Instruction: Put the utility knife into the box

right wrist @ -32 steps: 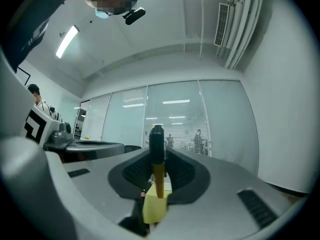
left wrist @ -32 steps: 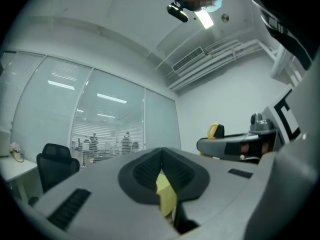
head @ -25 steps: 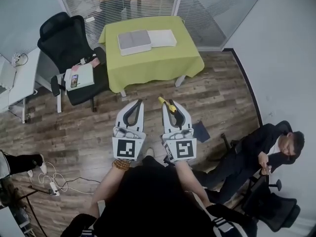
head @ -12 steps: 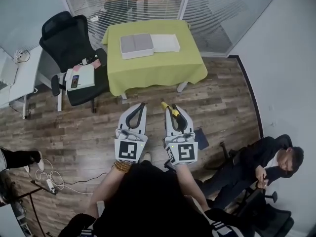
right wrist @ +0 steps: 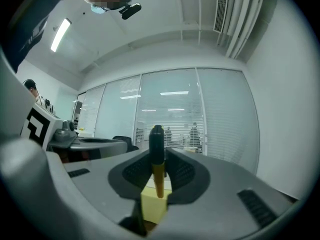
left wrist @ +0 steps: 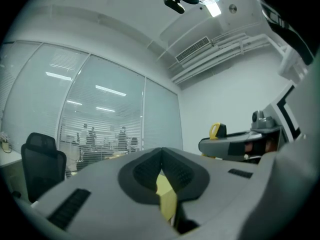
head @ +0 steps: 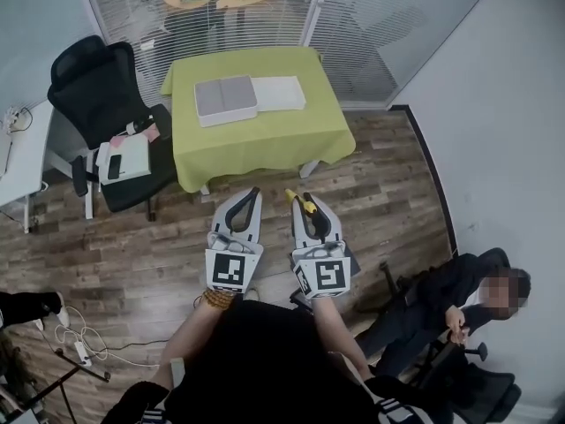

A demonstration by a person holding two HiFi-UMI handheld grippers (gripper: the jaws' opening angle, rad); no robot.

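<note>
- One black office chair (head: 88, 78) stands at the far left, beside the green-clothed table (head: 265, 140).
- Grey box (head: 225, 98) lies on that table, with a white flat piece (head: 279, 92) against its right side.
- Left gripper (head: 253, 193) hovers over the wood floor (head: 388, 184), jaws pressed together with nothing between them.
- Right gripper (head: 305, 203), just beside it, clamps the yellow-and-black utility knife (right wrist: 157, 156), well apart from the box.
- Seated person (head: 450, 290) sits at the near right.
</note>
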